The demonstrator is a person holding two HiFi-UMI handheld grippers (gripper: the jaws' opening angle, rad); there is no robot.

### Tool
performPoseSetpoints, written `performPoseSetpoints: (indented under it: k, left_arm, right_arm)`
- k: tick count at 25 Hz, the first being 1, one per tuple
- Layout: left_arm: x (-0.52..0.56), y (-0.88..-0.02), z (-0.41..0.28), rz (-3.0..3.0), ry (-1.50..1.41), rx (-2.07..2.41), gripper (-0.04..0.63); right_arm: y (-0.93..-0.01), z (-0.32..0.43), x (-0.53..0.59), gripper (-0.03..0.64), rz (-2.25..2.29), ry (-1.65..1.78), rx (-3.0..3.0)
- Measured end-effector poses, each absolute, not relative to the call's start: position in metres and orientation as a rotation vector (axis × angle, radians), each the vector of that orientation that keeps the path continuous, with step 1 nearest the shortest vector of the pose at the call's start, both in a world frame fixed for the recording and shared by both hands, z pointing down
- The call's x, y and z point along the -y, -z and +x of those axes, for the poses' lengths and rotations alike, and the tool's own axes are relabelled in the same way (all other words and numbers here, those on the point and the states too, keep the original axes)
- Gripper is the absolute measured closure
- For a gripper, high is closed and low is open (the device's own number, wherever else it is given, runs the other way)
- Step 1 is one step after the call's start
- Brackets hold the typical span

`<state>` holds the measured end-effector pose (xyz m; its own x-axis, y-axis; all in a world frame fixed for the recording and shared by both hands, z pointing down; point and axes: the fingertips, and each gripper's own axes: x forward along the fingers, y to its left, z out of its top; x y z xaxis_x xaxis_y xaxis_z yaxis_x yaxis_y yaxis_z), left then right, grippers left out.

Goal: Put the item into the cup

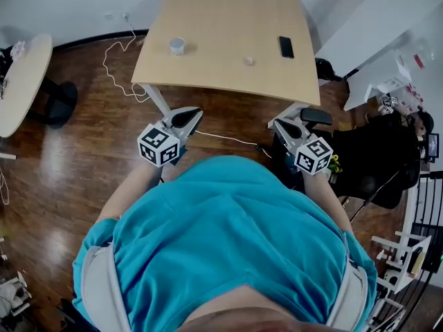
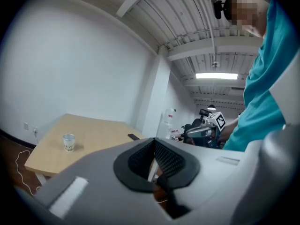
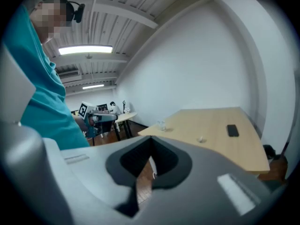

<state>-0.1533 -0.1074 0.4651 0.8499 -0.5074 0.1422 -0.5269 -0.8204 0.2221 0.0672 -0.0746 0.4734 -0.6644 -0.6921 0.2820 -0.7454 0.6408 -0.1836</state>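
Note:
A small clear cup stands on the left part of the light wooden table. A little pale item lies near the table's middle. Both of my grippers hang in the air in front of the table's near edge, well short of these things. My left gripper is shut with nothing in it, and my right gripper is shut and empty too. The left gripper view shows the cup beyond the closed jaws. In the right gripper view the cup and the item lie past the jaws.
A black phone lies on the table's right side. A white cable trails over the wooden floor at the left. A round table stands far left, and a black chair and a white desk at right.

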Motion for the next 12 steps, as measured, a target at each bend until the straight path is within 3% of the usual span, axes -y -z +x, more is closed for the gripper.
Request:
performPoseSetpoints:
  k: [12]
  left_arm:
    - [0.206, -0.485, -0.028, 2.791, -0.302, 0.81, 0.591]
  right_arm:
    - [-0.49, 0.157, 0.161, 0.614, 1.13, -0.404, 2.729]
